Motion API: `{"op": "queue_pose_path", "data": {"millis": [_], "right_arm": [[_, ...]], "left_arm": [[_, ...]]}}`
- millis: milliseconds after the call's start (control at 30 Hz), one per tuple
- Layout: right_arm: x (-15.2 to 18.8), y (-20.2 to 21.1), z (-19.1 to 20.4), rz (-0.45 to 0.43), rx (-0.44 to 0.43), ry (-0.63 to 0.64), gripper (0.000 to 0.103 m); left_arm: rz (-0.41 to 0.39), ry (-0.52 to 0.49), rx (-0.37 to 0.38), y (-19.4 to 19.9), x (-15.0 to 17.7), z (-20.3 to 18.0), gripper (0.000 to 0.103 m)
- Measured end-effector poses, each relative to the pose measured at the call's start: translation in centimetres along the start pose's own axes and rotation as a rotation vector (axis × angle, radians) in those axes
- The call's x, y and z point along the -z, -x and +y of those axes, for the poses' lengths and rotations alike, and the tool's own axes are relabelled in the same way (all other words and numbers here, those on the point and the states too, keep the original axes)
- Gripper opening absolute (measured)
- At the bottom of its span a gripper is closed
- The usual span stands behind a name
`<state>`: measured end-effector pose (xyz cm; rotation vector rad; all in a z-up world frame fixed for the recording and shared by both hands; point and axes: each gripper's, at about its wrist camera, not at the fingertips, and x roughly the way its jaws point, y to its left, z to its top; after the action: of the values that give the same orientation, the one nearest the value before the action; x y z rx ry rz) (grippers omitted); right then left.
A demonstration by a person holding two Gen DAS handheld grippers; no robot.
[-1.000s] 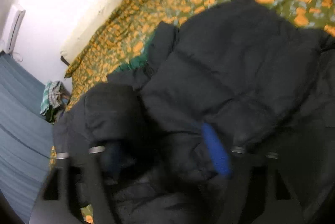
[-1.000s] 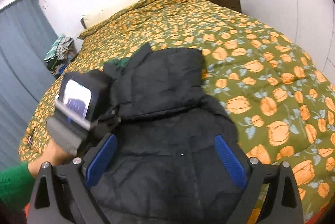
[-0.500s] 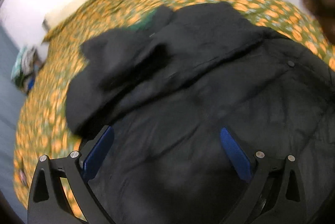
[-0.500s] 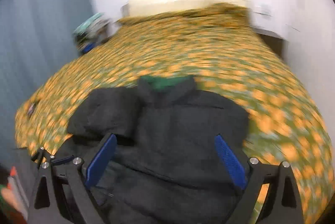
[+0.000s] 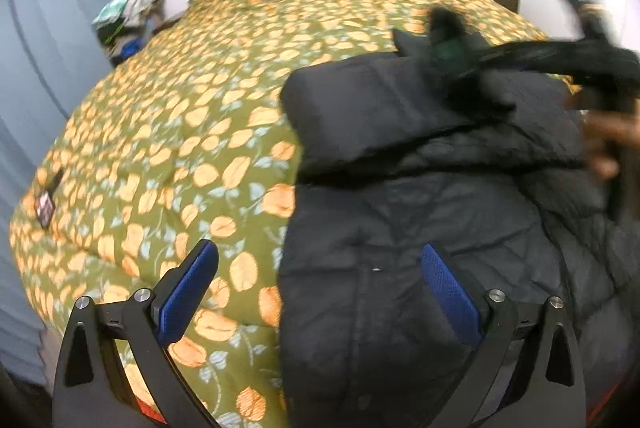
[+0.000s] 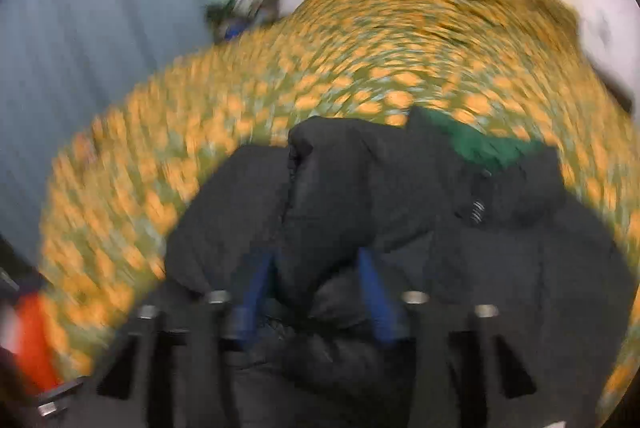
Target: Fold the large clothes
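We see the jacket point(image 5: 420, 228) lying on the near right part of the bed point(image 5: 180, 131), its collar toward the far end. A heap of clothes point(image 5: 128, 15) sits beyond the bed's far left corner, beside the curtain point(image 5: 44, 39).

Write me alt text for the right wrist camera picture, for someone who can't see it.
The right gripper, its jaws just closing, pinches a fold of a black puffer jacket with a green collar lining. The jacket lies on a bed with an olive, orange-flowered bedspread; the picture is motion-blurred.
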<state>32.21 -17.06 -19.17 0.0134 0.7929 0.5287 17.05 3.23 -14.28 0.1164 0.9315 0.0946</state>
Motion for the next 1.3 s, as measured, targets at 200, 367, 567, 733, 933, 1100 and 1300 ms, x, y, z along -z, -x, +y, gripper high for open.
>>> {"op": "queue_pose_path", "data": {"millis": [200,367,567,733,933,1100,1300], "right_arm": [[0.7,11.2,-10.8,-0.209,0.052,-0.324,0.006],[2.8,13.9,-18.0,-0.221,0.175,-0.457,0.004],[6.3,12.6,-23.6,-0.146,0.209,-0.567,0.002],[6.3,10.0,-22.3,-0.065,0.039,-0.557,0.058],[4.5,4.7,-22.2,-0.031,-0.026,-0.620,0.071],[3.4,1.5,-23.1,-0.013,-0.016,-0.684,0.024],[4.2,8.9,-21.0,-0.127,0.081,-0.586,0.019]], "left_arm": [[-0.005,0.094,0.011,-0.2,-1.3,1.5,0.101],[0.003,0.117,0.022,-1.2,-2.8,1.7,0.101],[0.009,0.104,0.013,-1.3,-3.4,1.0,0.101],[0.023,0.115,0.019,-1.7,-3.2,1.1,0.101],[0.034,0.124,0.034,-1.7,-2.7,0.8,0.101],[0.035,0.127,0.027,-1.4,-2.1,1.3,0.101],[0.053,0.141,0.034,-2.3,-1.4,2.4,0.101]]}}
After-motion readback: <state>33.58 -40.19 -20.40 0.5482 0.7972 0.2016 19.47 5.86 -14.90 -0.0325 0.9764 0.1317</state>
